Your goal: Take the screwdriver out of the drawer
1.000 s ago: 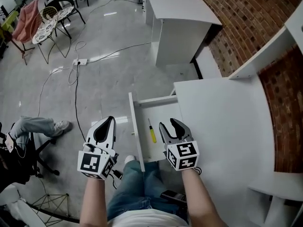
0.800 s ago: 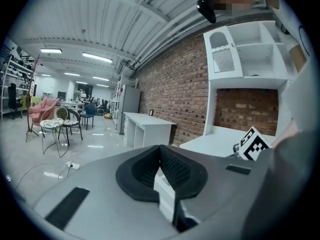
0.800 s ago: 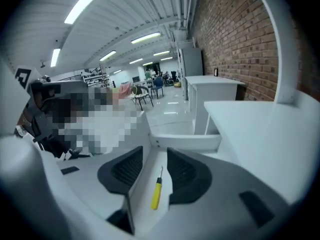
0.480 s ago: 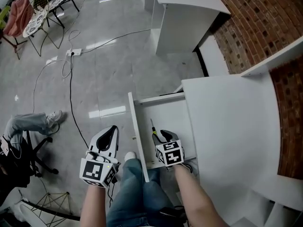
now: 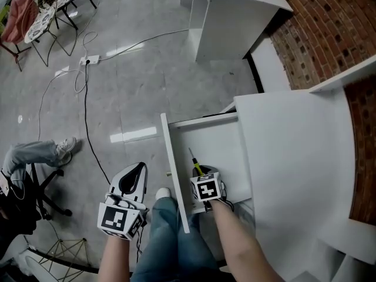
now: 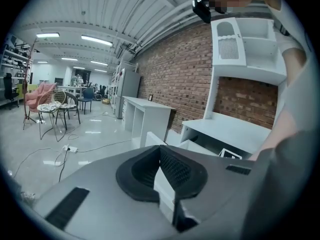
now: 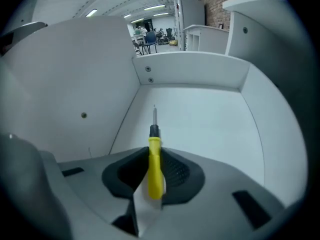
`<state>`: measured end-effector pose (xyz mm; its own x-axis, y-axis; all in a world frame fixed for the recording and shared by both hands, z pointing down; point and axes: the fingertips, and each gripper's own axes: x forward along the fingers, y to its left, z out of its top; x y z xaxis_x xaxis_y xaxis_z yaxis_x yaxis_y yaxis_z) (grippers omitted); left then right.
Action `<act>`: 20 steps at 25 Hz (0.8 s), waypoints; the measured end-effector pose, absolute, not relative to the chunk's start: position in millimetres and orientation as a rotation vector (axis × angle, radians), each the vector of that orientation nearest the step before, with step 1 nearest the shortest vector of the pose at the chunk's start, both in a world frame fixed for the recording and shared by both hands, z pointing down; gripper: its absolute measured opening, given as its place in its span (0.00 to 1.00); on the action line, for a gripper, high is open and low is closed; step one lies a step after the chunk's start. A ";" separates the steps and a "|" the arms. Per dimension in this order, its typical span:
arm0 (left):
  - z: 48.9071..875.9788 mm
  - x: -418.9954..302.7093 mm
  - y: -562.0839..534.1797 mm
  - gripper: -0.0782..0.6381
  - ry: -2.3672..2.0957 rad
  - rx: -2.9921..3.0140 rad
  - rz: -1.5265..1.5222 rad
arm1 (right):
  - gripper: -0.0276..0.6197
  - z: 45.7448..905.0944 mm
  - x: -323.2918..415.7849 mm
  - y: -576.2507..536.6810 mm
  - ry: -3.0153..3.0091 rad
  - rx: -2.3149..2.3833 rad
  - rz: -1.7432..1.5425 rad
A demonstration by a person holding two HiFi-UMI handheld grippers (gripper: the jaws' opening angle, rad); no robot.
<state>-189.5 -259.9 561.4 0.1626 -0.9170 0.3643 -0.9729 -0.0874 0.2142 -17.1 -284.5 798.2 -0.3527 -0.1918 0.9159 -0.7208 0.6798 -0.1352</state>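
A yellow-handled screwdriver lies in the open white drawer, its metal tip pointing toward the drawer's back. My right gripper reaches steeply down into the drawer over the handle. In the right gripper view the yellow handle fills the gap at the tips of the right gripper; its jaws have just been closing and now pinch it. The screwdriver still rests on the drawer floor. My left gripper hangs outside the drawer front, shut and empty, as the left gripper shows in its own view.
The white desk top overhangs the drawer on the right. My legs in jeans are just below the drawer front. A cable and power strip lie on the floor; a seated person's leg is at left.
My right gripper dropped from above the drawer down onto the screwdriver and its jaws narrowed around the handle. The left gripper sank a little beside the drawer front.
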 end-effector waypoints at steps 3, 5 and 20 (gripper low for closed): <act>563.0 -191.7 -260.6 0.13 -1.792 2.034 0.173 | 0.16 798.4 -17.5 -285.3 -1.892 0.711 0.673; 563.1 -191.3 -258.6 0.13 -1.786 2.037 0.202 | 0.16 792.1 -16.7 -284.7 -1.896 0.702 0.677; 460.1 -189.8 -262.4 0.13 -1.842 2.117 0.040 | 0.17 638.6 -16.5 -296.3 -2.089 0.757 0.577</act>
<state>-189.8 -262.4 460.1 0.1621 -0.9580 0.2366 -0.9674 -0.1070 0.2298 -16.5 -296.3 638.6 -0.4822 -0.3109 0.8190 -0.6870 0.7143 -0.1333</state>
